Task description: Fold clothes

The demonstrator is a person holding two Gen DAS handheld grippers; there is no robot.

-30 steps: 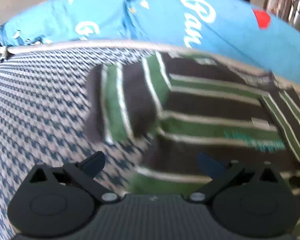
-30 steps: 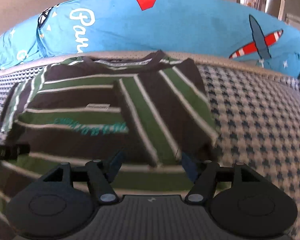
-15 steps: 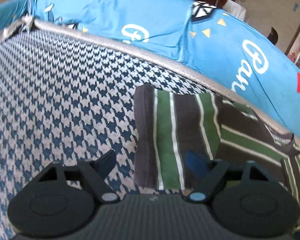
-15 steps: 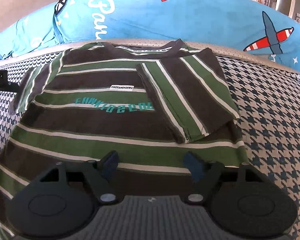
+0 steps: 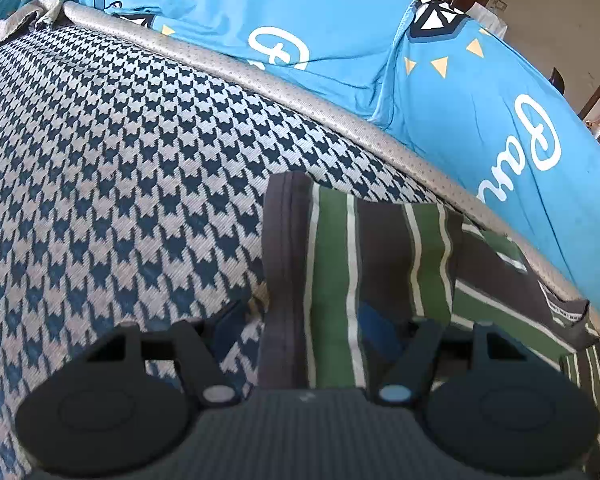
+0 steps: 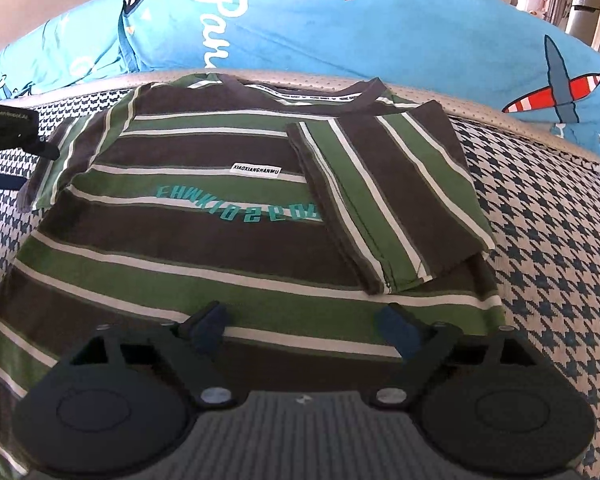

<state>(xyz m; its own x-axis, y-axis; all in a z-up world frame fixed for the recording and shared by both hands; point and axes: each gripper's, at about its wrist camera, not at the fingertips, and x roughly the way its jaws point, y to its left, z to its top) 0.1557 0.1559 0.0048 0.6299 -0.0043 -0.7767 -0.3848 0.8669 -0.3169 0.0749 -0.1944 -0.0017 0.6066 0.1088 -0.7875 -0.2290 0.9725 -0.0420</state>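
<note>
Closing left claw (image 5: 300, 330) around unfolded sleeve (image 5: 340, 264) near bed (image 5: 100, 160) edge; right claw (image 6: 306, 326) opening, empty, over shirt (image 6: 204, 240).

Both views are bright and lit evenly by daylight, which probably comes from the far right, where the room background is overexposed. Shadows are soft and weak. The fisheye lens bends straight edges strongly near the borders and darkens the corners. Both pictures are sharp, with little motion blur.
</note>
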